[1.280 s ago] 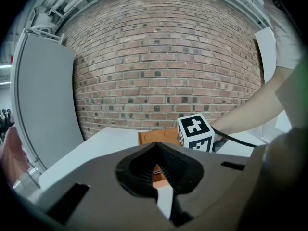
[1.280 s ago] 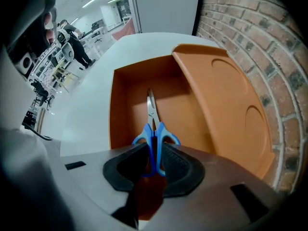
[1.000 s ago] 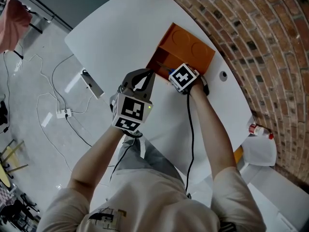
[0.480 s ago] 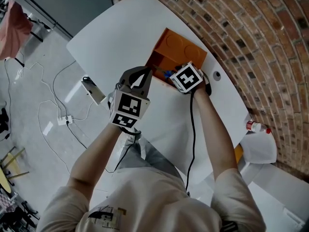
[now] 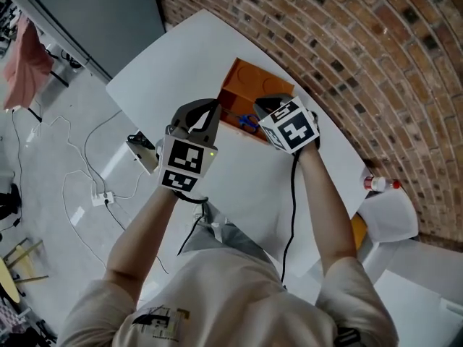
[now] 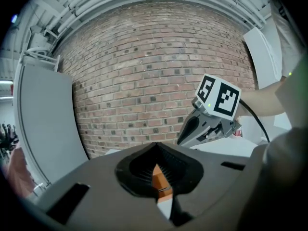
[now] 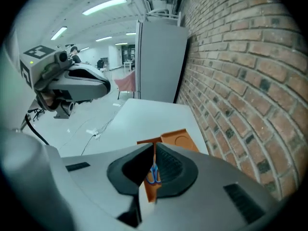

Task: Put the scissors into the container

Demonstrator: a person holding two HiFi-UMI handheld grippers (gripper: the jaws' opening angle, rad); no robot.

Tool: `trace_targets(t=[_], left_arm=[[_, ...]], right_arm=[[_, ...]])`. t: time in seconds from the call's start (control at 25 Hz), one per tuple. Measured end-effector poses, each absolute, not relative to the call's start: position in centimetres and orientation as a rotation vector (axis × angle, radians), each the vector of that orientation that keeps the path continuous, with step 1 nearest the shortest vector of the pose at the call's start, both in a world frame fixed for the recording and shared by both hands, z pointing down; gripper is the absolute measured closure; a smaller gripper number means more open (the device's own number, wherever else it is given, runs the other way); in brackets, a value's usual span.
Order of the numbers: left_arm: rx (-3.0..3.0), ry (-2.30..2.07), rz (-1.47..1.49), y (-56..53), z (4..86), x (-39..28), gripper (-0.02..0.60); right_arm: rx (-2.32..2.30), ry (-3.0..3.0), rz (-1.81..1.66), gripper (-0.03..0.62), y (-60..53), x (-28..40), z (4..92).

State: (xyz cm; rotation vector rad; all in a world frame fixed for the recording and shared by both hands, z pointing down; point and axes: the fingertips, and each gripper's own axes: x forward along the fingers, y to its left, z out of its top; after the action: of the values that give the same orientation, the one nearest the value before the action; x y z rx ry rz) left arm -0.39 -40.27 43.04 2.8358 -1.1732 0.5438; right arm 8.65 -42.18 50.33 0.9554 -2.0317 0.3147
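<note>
The orange container stands open on the white table, its lid folded back toward the brick wall. The blue-handled scissors lie inside it. My right gripper hangs above the container; its jaws have just been closing and are shut with nothing between them. In the right gripper view the scissors show far below the right gripper, inside the container. My left gripper hovers just left of the container, jaws together and empty. A strip of orange container shows below the left gripper.
A brick wall runs along the table's far side. A small bottle and a white seat are at the right. A power strip with cables lies on the floor at the left. A grey box hangs at the table edge.
Both grippers have lifted up away from the container, the right one more. The right jaws went from open over the container to shut. The scissors stay in the container.
</note>
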Motion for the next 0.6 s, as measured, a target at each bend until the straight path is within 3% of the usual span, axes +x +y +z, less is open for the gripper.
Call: trace_targets(t=[0.6], left_arm=[[2.991, -1.248, 0.387, -34.6, 31.9, -2.1, 0.574]], right_arm=[[1.254, -2.396, 0.098, 0.585, -34.7, 6.3, 33.5]])
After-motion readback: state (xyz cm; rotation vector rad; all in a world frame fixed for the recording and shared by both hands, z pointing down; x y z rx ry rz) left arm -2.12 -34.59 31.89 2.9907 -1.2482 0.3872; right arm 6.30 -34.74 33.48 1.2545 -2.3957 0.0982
